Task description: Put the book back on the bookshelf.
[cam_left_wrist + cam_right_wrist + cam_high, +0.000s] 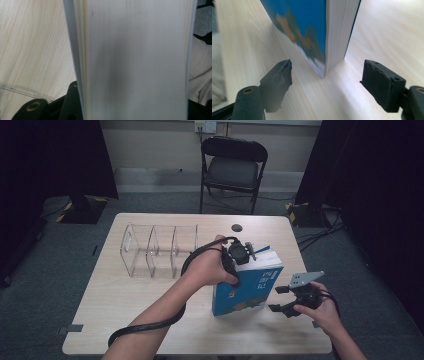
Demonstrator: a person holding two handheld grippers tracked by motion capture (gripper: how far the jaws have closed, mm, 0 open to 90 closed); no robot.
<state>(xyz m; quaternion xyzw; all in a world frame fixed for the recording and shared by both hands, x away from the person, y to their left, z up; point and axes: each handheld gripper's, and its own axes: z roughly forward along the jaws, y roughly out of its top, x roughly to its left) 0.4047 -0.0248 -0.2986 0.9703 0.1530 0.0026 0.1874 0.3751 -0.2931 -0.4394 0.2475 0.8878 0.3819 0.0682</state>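
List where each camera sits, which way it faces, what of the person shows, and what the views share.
High view: above the person's side, facing forward and down on the table, clear rack and chair; both forearms, left gripper, right gripper.
Left gripper view: on the left gripper, facing the book's page edge at close range.
Right gripper view: on the right gripper, between open fingers, facing the book's corner.
Shared: the book.

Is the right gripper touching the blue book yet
Apart. The right gripper view shows the right gripper open, with bare table between each pad and the standing blue book.
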